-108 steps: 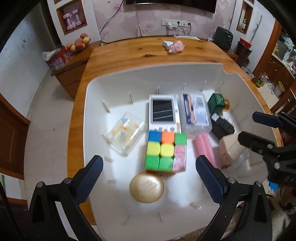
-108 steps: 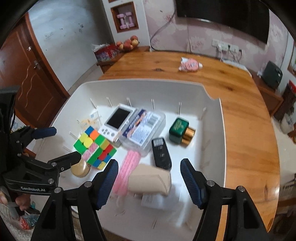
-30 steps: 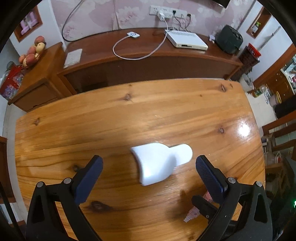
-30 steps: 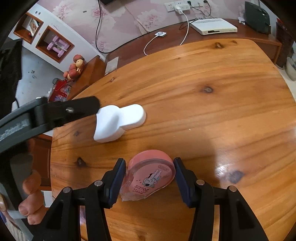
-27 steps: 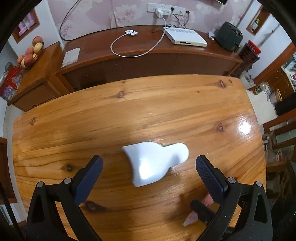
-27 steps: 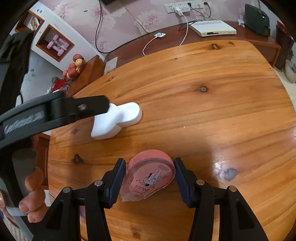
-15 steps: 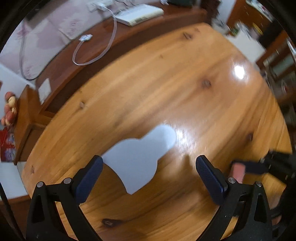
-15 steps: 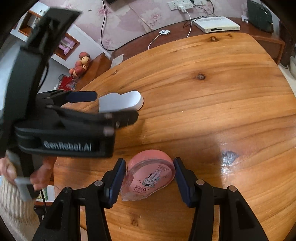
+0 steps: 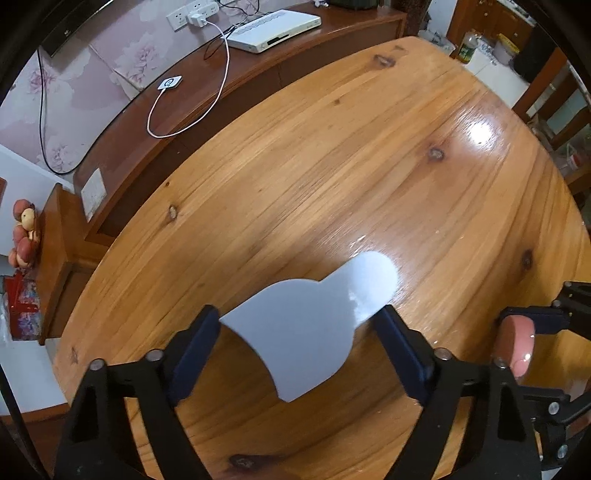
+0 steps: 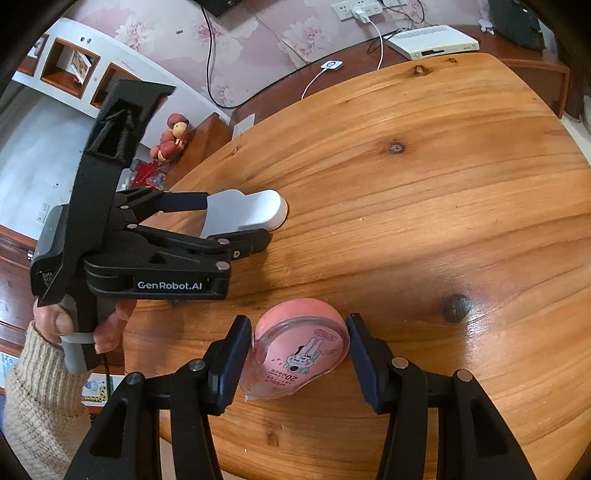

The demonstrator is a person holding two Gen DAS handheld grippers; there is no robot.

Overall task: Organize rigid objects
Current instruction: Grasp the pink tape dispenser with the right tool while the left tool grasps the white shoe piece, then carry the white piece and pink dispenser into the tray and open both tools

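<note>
A white plastic object (image 9: 306, 332) with a wide body and a rounded neck lies flat on the wooden table (image 9: 332, 166). My left gripper (image 9: 297, 315) points steeply down over it. Its jaws are closing, and both pads touch the object's sides. The right wrist view shows the same white object (image 10: 255, 210) between the left gripper's (image 10: 236, 219) two fingers. My right gripper (image 10: 298, 325) is shut on a pink tape dispenser (image 10: 299, 350) with a clear cover, held just above the table near its front edge. In the left wrist view that pink dispenser (image 9: 517, 347) shows at the right.
Behind the table runs a dark sideboard with a white set-top box (image 9: 273, 31) and a white charging cable (image 9: 184, 110). Fruit (image 9: 22, 236) sits on a cabinet at the left. A hand in a knitted sleeve (image 10: 44, 369) grips the left handle.
The left gripper has rolled and come down around the white object, and its jaws have narrowed from wide apart to touching it. The right gripper keeps its grip on the pink dispenser.
</note>
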